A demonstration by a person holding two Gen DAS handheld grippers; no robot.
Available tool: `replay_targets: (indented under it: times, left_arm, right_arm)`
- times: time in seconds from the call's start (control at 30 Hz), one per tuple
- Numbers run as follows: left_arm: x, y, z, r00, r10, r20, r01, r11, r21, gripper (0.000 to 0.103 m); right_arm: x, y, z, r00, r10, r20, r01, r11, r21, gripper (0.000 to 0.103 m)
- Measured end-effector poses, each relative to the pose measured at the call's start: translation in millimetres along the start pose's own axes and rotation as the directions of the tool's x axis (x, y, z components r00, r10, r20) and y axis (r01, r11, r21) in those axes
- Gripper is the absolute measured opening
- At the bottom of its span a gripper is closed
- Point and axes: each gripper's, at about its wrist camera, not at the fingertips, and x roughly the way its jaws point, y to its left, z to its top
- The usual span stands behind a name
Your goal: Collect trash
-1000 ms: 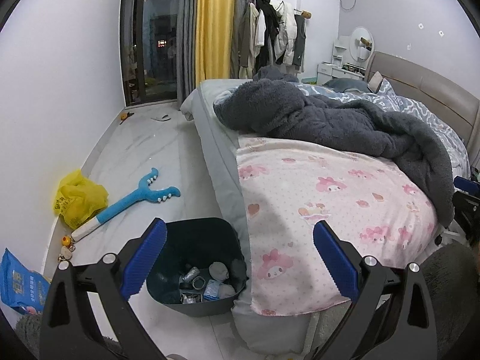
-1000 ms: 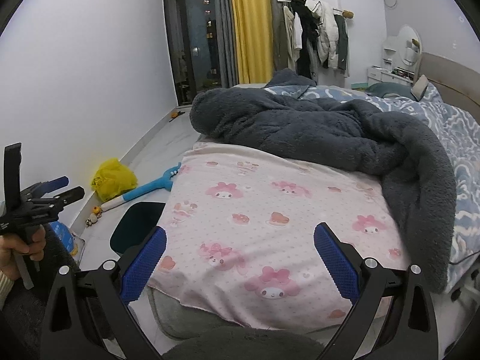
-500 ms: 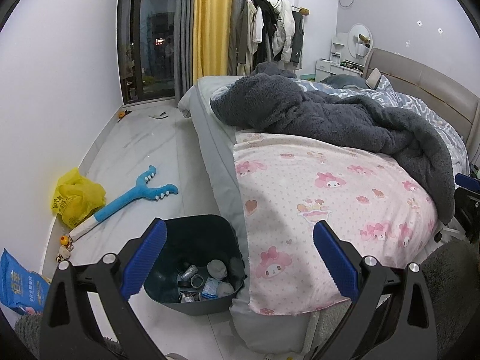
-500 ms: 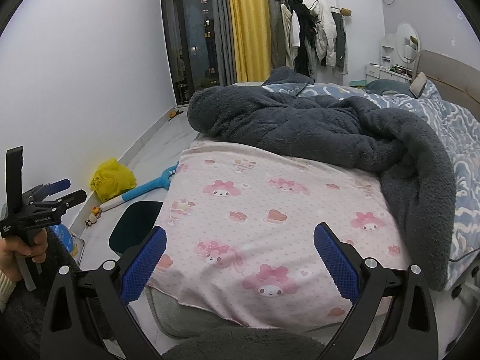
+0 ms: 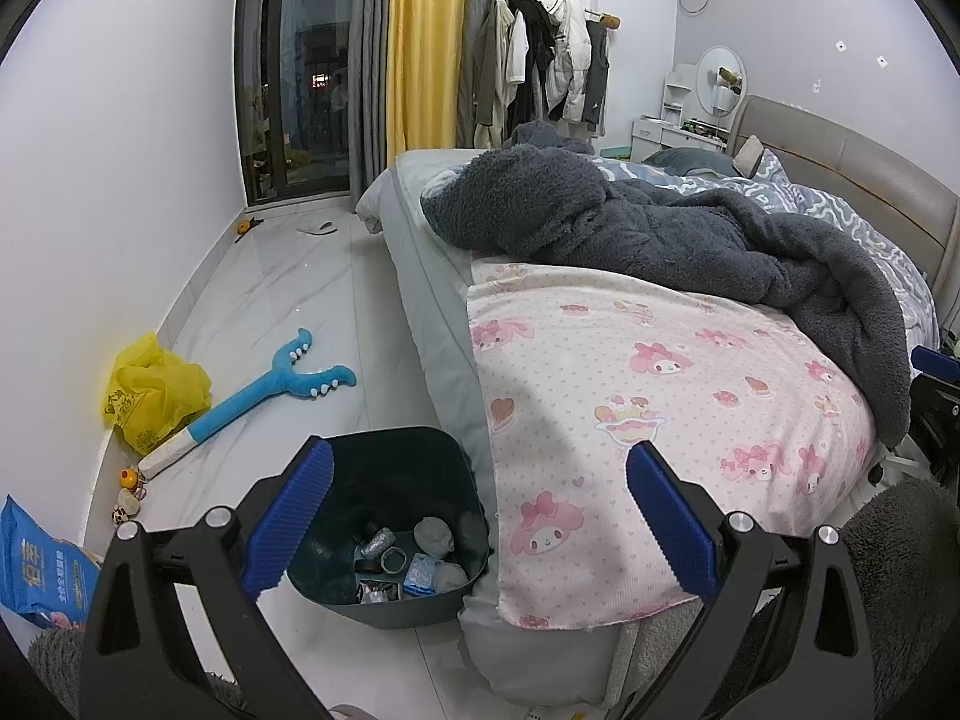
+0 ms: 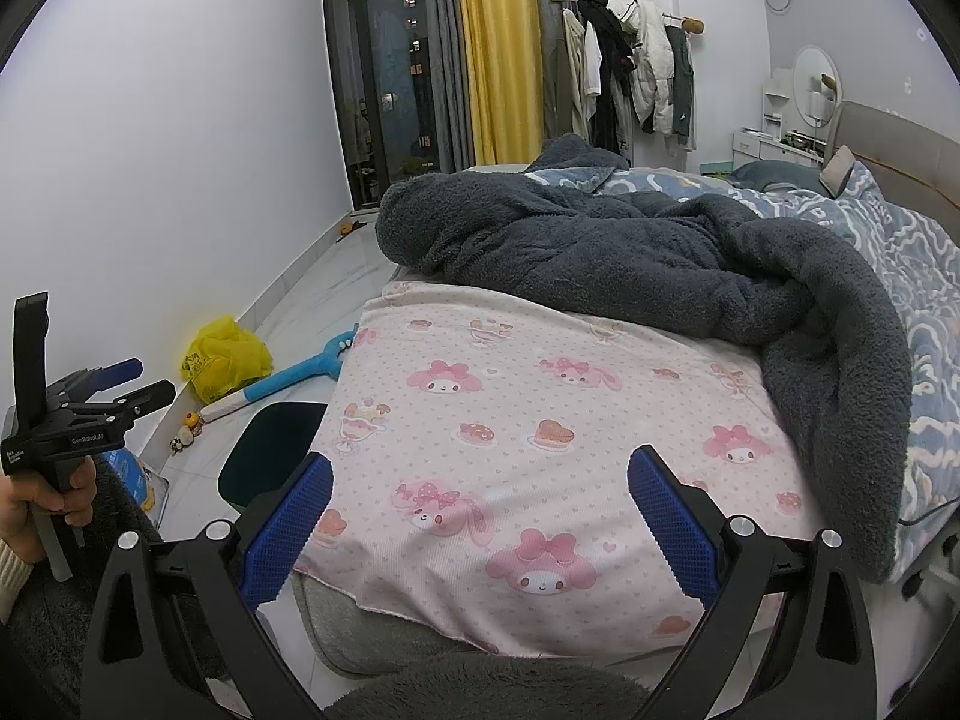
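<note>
A dark bin (image 5: 393,456) stands on the floor against the bed's corner, holding crumpled foil, wrappers and grey wads (image 5: 414,558). My left gripper (image 5: 477,519) hovers above its right rim, open and empty. In the right wrist view only the bin's rim (image 6: 264,456) shows beside the bed. My right gripper (image 6: 480,525) is open and empty over the pink printed sheet (image 6: 540,420). The left gripper (image 6: 120,384) also shows there at the left edge, held by a hand. A yellow plastic bag (image 5: 153,393) and a blue snack packet (image 5: 36,564) lie along the wall.
A blue toy fork (image 5: 258,396) lies on the white floor beside small toys (image 5: 127,492). A dark fleece blanket (image 5: 660,228) is heaped on the bed. Clothes hang on a rack (image 5: 546,54) by the yellow curtain and balcony door. A slipper (image 5: 317,228) lies far down the floor.
Both cameras have lifted and tilted slightly, so the bin and bed sit a little lower in view. Both grippers stay open and empty.
</note>
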Motion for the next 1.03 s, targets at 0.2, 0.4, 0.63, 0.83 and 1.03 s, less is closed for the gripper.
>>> replay_targets:
  times: [0.2, 0.4, 0.63, 0.83, 1.03]
  left_arm:
    - [0.7, -1.1, -1.8, 1.0, -0.001, -0.002, 0.001, 1.0, 0.003, 0.1]
    - [0.8, -1.3, -1.8, 1.0, -0.001, -0.002, 0.001, 1.0, 0.001, 0.1]
    - [0.8, -1.4, -1.6, 1.0, 0.0, -0.003, 0.0, 1.0, 0.002, 0.1]
    - [1.4, -2.3, -3.9, 1.0, 0.001, -0.003, -0.001, 1.0, 0.002, 0.1]
    - [1.6, -1.5, -4.1, 1.0, 0.0, -0.004, 0.0, 1.0, 0.002, 0.1]
  right_arm:
    - [0.2, 0.7, 0.2, 1.0, -0.001, -0.001, 0.001, 1.0, -0.003, 0.1]
    - [0.2, 1.4, 1.1, 1.0, -0.001, -0.001, 0.001, 1.0, -0.006, 0.1]
    - [0.1, 1.9, 1.2, 1.0, -0.001, -0.002, 0.001, 1.0, -0.006, 0.1]
    - [0.2, 2.1, 1.3, 1.0, -0.001, -0.002, 0.001, 1.0, -0.007, 0.1]
    - [-0.2, 2.4, 1.2, 1.0, -0.002, -0.003, 0.002, 1.0, -0.007, 0.1]
